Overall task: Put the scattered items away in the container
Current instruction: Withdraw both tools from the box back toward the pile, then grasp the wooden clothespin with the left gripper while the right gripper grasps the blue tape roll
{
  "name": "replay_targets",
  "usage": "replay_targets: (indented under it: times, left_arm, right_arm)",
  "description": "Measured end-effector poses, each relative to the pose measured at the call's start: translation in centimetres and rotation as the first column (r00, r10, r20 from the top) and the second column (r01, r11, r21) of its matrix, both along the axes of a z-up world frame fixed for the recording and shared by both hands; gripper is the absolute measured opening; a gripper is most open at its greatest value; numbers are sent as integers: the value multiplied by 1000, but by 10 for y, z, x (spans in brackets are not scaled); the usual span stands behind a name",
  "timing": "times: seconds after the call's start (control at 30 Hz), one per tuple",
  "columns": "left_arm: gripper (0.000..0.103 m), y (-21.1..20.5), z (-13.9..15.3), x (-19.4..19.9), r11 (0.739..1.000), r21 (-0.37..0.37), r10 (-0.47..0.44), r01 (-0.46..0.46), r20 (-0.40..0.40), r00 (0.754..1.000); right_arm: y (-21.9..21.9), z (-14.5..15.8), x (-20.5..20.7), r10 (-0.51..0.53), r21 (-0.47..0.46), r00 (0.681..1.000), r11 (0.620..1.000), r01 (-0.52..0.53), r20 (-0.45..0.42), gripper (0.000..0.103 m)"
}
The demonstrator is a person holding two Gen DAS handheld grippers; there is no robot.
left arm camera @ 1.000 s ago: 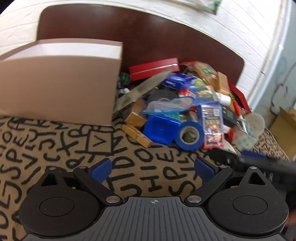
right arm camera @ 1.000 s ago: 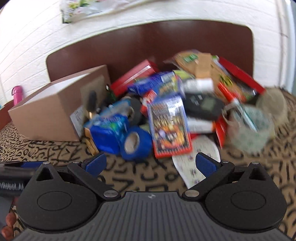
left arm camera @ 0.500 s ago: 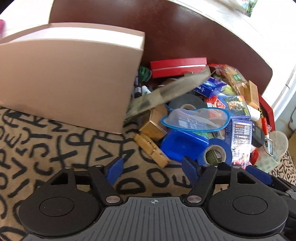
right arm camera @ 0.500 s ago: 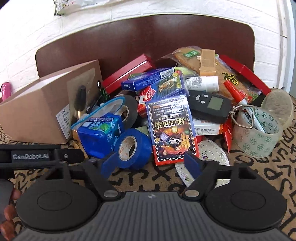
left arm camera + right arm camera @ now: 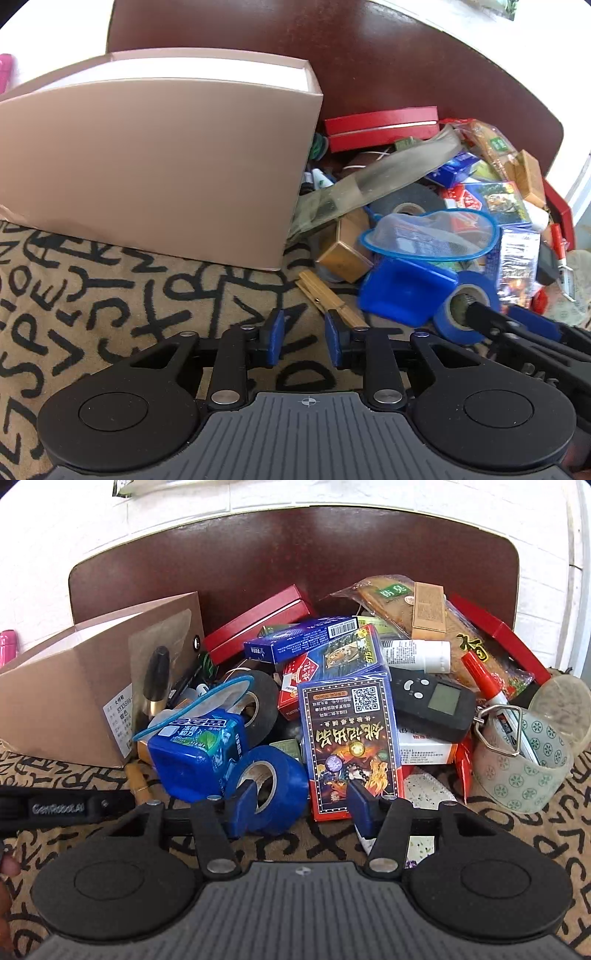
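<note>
Left hand-held gripper [image 5: 304,341] narrowly parted, empty; right hand-held gripper [image 5: 297,806] straddling blue tape roll [image 5: 271,788], unclamped.

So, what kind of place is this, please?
Probably a room in a home, with the work done on a bed or sofa: a soft cover printed with black letters, a dark brown headboard-like panel against a white brick wall, and mixed household clutter beside a cardboard box.

A home setting: white brick wall [image 5: 369,494] at 12 o'clock, dark brown headboard-like panel [image 5: 295,546] below it, letter-patterned tan cloth [image 5: 110,295] at 6 o'clock, household clutter including blue tape roll [image 5: 269,786].
</note>
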State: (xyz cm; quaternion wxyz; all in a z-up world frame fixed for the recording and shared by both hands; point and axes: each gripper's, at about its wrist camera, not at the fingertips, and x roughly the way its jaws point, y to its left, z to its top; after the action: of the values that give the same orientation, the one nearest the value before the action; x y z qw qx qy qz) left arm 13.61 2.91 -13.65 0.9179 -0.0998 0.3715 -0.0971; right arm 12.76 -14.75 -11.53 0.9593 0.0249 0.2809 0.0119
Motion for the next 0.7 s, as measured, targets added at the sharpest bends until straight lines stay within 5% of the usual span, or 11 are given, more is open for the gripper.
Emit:
replay_targets:
  times: [0.07, 0.33, 0.47, 0.53, 0.7]
  left_arm:
    - [56, -3, 0, 3, 999, -44, -16, 16, -4, 1000]
    - [63, -13, -8, 9, 1000, -29, -3, 3, 15, 1000]
    - [27, -15, -9, 10, 999, 32, -25, 24, 32, 999]
    - [14, -9, -9, 9, 999, -15, -36, 37, 16, 999]
    - [6, 10, -5, -6, 996, -69, -61, 60, -13, 998]
  right_arm:
    - [2, -2, 2, 6, 0, 1000, 1000, -6, -11, 57]
    - [-1, -2, 1, 4, 10, 1000, 1000, -3, -25, 53]
    - [0, -5, 6, 8, 3, 999, 1000, -8, -32, 48]
    - [-2, -9, 9, 12, 17, 998, 1000, -11, -61, 25]
    - [-7, -4, 0, 40, 50, 996, 998, -36, -76, 19]
